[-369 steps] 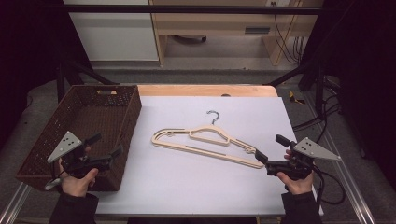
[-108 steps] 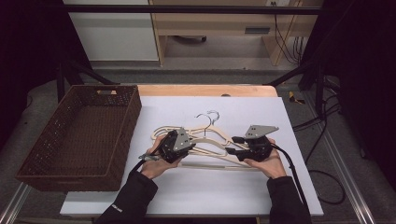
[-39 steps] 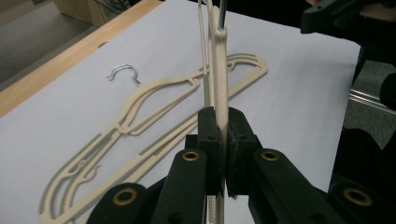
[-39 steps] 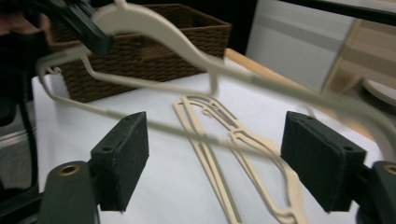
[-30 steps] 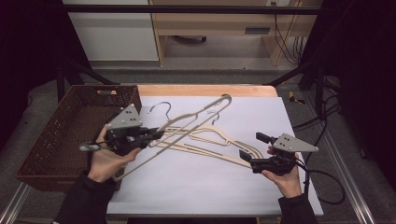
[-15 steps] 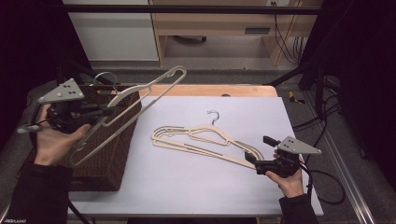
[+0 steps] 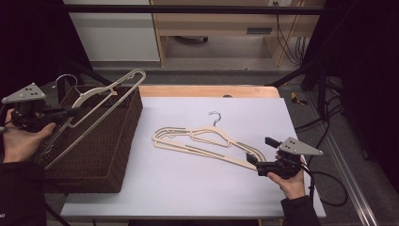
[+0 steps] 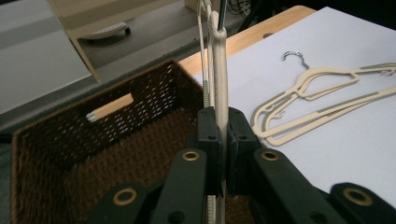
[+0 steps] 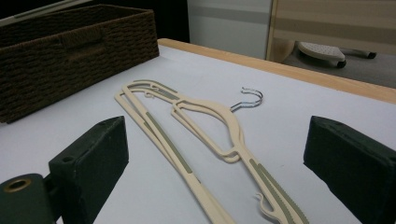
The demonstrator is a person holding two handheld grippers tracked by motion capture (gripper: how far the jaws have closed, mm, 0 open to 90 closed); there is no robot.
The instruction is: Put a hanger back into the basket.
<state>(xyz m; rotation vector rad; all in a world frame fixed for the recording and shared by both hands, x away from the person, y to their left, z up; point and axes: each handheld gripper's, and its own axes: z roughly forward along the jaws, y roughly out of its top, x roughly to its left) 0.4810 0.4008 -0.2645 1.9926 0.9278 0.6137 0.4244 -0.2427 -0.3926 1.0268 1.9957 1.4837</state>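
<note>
**One hanger over the basket, one to go**

The wicker basket (image 7: 101,141) sits at the table's left edge. Left gripper (image 7: 70,112), pinching a cream hanger (image 7: 101,94), just swung it from mid-table to above the basket, so drop-off looks close. Right gripper (image 7: 253,162) just spread wide beside the remaining hanger (image 7: 207,141) lying flat.

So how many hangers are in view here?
2: one hanger clamped in the left gripper over the basket, one hanger on the table before the open right gripper.
</note>
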